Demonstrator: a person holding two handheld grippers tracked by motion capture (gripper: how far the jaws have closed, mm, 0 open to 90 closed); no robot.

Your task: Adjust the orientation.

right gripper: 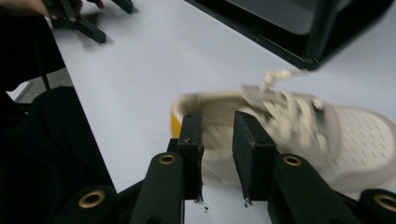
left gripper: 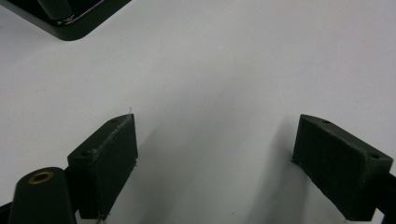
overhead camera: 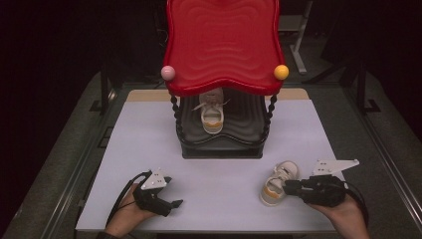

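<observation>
A small cream shoe with an orange heel [overhead camera: 276, 183] lies on the white table [overhead camera: 149, 134] at the front right. My right gripper [overhead camera: 290, 186] is shut on the side wall of this shoe [right gripper: 327, 135] near the heel; in the right gripper view its jaws [right gripper: 218, 123] stand close together over the collar. A matching shoe [overhead camera: 212, 117] sits on the black lower shelf [overhead camera: 244, 129] of a rack under a red wavy top [overhead camera: 224, 45]. My left gripper [overhead camera: 171, 206] rests at the front left, open [left gripper: 217, 126], with bare table between its jaws.
The rack stands at the table's far middle, with a pink ball [overhead camera: 168, 72] and an orange ball [overhead camera: 281, 72] at its top corners. A corner of its black base [left gripper: 70, 23] lies ahead of the left gripper. The table edge runs just behind both hands.
</observation>
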